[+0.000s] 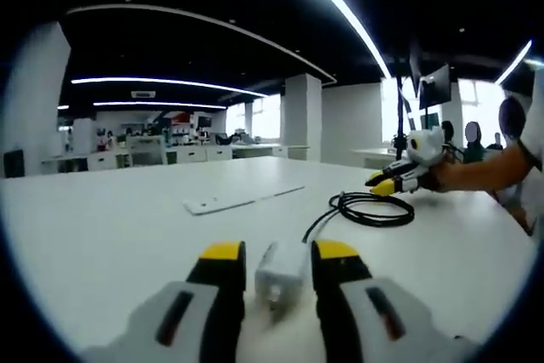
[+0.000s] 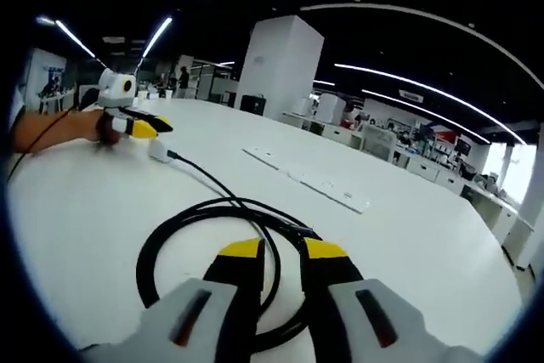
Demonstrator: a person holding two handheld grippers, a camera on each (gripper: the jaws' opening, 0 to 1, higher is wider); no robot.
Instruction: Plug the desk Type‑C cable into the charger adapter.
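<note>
**Adapter held in the left jaws, cable coil under the right**

The left gripper (image 1: pixel 279 263) stood with its yellow-tipped black jaws on either side of the small white rectangular charger adapter (image 1: pixel 280 276), which sat on the broad white tabletop (image 1: pixel 110 235). The jaws looked closed against its sides, so it read as gripped, though contact on the far face could not be confirmed. From the adapter's far end a thin black cable (image 1: pixel 371 207) ran away to the right and gathered into a loose coil well apart from the adapter.

In the right gripper view, that black coiled Type-C cable (image 2: pixel 183 225) lay directly beneath and ahead of the right gripper (image 2: pixel 282 263). Its jaws were parted by a narrow gap with a strand of the loop passing between them; whether they pinched it could not be told. A single run of cable led from the coil toward the upper left, ending at a small white block (image 2: pixel 158 150) beside the other gripper (image 2: pixel 136 125), held by a person's hand.

The decisive relation was the cable's long run: it stretched between the two grippers, adapter at the left one, coil at the right one. The right gripper was nearer the loose cable, the left nearer the adapter. A flat white strip (image 2: pixel 310 183) lay apart on the table.
</note>
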